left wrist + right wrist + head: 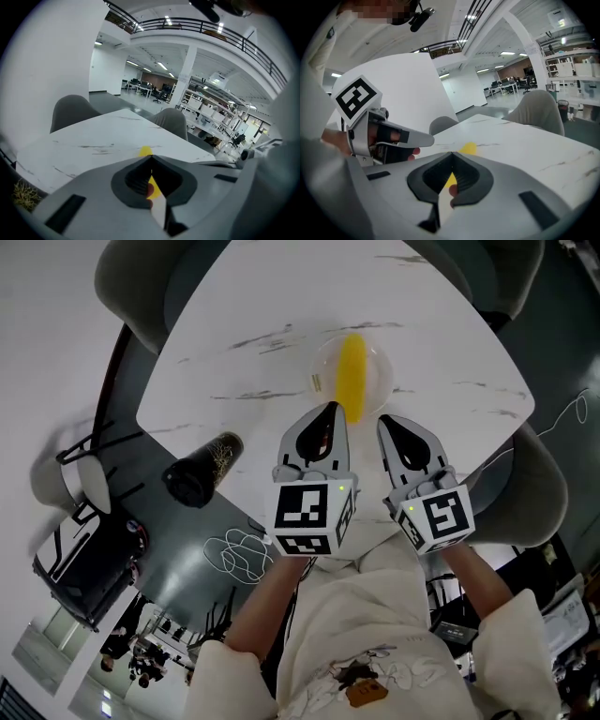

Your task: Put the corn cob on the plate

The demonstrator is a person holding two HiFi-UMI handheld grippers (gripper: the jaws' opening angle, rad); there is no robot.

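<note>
Right now both yr grippers sit side by side over the near part of the white desk (272, 352), pointing away from you. L gripper (331, 407): fingers (302, 442) clenched, tips meeting, nothing btwn them. R gripper (384, 420): same story, fingers (405, 439) pressed together and empty; the yellow you see thru each gap is only the cob further off. Corn cob (352, 381) lies on the clear plate (377, 364), lengthwise along yr line of sight, just ahead of the L fingertips and ahead-left of the R ones. In the head view the L tips overlap the cob's near end; can't tell if they touch it. Plate rests on the desk, straight beyond both sets of fingers. Off to the left of the L fingers, past the desk edge, there's a dark cylinder w/ pale flecks (202, 470), well apart from the plate. Grey chair (136, 287) stands at the desk's far-left side, well beyond the fingers.
</note>
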